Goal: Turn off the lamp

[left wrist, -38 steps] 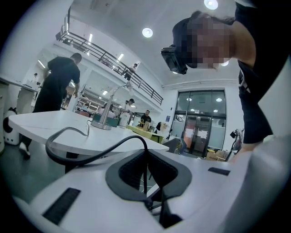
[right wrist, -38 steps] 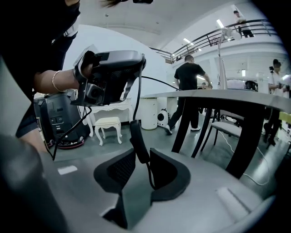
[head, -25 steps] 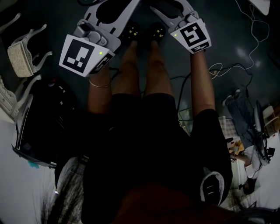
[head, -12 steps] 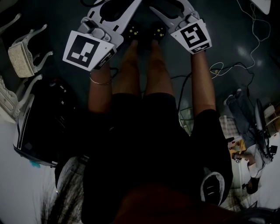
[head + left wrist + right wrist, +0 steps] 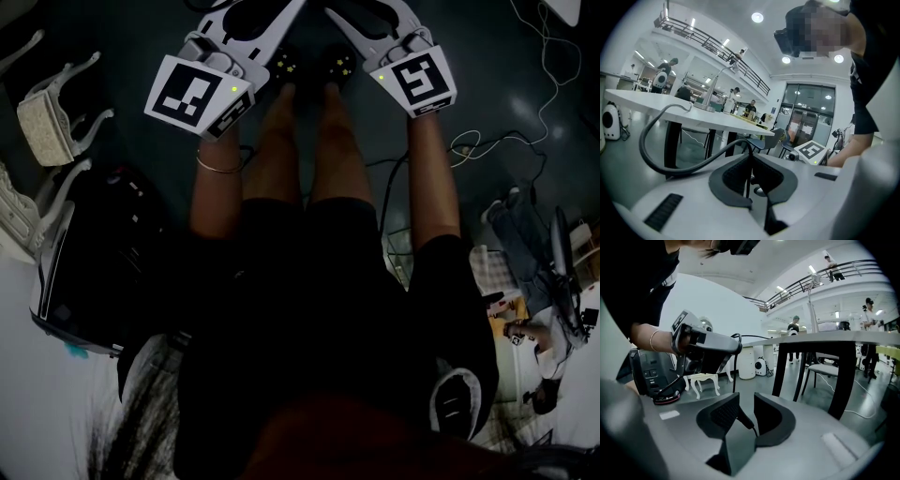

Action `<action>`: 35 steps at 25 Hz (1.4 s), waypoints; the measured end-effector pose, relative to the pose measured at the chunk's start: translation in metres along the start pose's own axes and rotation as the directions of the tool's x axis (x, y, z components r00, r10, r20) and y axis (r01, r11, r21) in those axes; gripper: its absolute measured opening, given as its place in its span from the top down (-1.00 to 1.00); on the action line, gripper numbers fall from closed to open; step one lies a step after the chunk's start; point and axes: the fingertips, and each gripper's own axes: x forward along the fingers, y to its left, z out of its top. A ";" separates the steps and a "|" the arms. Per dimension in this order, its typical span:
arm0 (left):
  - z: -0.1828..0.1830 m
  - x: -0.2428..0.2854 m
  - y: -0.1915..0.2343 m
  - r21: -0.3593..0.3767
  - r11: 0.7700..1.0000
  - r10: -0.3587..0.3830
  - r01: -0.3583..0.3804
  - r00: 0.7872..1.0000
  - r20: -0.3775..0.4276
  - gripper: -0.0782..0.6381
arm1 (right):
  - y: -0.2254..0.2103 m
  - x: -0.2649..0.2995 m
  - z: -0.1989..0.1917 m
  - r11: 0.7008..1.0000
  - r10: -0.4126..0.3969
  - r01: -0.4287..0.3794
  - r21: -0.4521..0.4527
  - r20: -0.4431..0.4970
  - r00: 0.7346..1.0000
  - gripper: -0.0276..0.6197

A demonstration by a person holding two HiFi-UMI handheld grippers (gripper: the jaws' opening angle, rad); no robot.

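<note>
I see a thin-armed lamp (image 5: pixel 723 79) on a long white table (image 5: pixel 670 110) some way off in the left gripper view. The right gripper view shows the lamp (image 5: pixel 812 305) above that table's top (image 5: pixel 820 337). Whether it is lit I cannot tell. My left gripper (image 5: pixel 750 157) is shut, pads together with nothing between them. My right gripper (image 5: pixel 746 401) stands open; its jaws have just been closing on nothing. Both are held in front of the person's waist, far from the lamp. The head view shows only their marker cubes, left (image 5: pixel 199 94) and right (image 5: pixel 417 80).
The person stands on a dark floor, feet (image 5: pixel 309 67) below the grippers. A small white stool (image 5: pixel 52 112) and a black case (image 5: pixel 89 262) lie at the left, cables (image 5: pixel 487 150) at the right. Black table legs (image 5: pixel 843 376) and a chair (image 5: pixel 825 371) stand ahead.
In the head view the left gripper's marker cube has shifted toward the top of the picture and a little right. The right gripper has stayed where it was.
</note>
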 end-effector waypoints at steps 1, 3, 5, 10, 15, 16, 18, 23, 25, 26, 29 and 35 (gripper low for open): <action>-0.004 0.000 0.001 -0.002 1.000 0.004 -0.004 1.000 -0.009 0.71 | 0.000 -0.001 0.000 1.000 -0.001 0.001 0.003 0.004 1.000 0.64; -0.010 0.001 0.001 -0.002 1.000 0.007 -0.007 1.000 -0.023 0.71 | -0.002 -0.002 0.001 1.000 -0.012 0.012 0.016 0.015 1.000 0.74; -0.017 0.002 0.002 -0.003 1.000 0.008 -0.008 1.000 -0.030 0.71 | -0.006 -0.004 0.003 0.999 -0.029 0.029 0.030 0.027 0.999 0.86; -0.031 0.006 0.005 -0.006 1.000 0.009 -0.009 0.999 -0.045 0.71 | -0.010 -0.006 0.007 0.996 -0.056 0.052 0.070 0.054 0.997 0.91; -0.046 0.012 0.009 -0.009 1.000 0.011 -0.012 0.997 -0.075 0.71 | -0.014 -0.008 0.010 0.991 -0.078 0.069 0.111 0.076 0.994 0.91; -0.049 0.013 0.009 -0.009 1.000 0.010 -0.011 0.997 -0.079 0.71 | -0.015 -0.008 0.011 0.991 -0.081 0.071 0.118 0.080 0.994 0.91; -0.054 0.015 0.010 -0.011 1.000 0.007 -0.008 0.996 -0.086 0.71 | -0.015 -0.009 0.013 0.989 -0.084 0.072 0.129 0.090 0.992 0.91; -0.066 0.019 0.011 -0.016 1.000 0.007 -0.009 0.995 -0.104 0.71 | -0.015 -0.009 0.017 0.988 -0.085 0.070 0.136 0.110 0.990 0.91; -0.071 0.020 0.012 -0.020 1.000 0.009 -0.011 0.993 -0.114 0.71 | -0.014 -0.008 0.018 0.989 -0.083 0.067 0.133 0.113 0.990 0.91; -0.074 0.021 0.012 -0.021 1.000 0.007 -0.009 0.993 -0.119 0.71 | -0.014 -0.008 0.019 0.989 -0.080 0.065 0.133 0.114 0.990 0.91; -0.085 0.024 0.014 -0.021 1.000 -0.001 -0.002 0.991 -0.136 0.71 | -0.013 -0.007 0.019 0.989 -0.074 0.058 0.133 0.115 0.991 0.91; -0.099 0.029 0.018 -0.009 1.000 -0.007 0.006 0.985 -0.175 0.71 | -0.012 -0.006 0.019 0.990 -0.069 0.054 0.130 0.119 0.990 0.91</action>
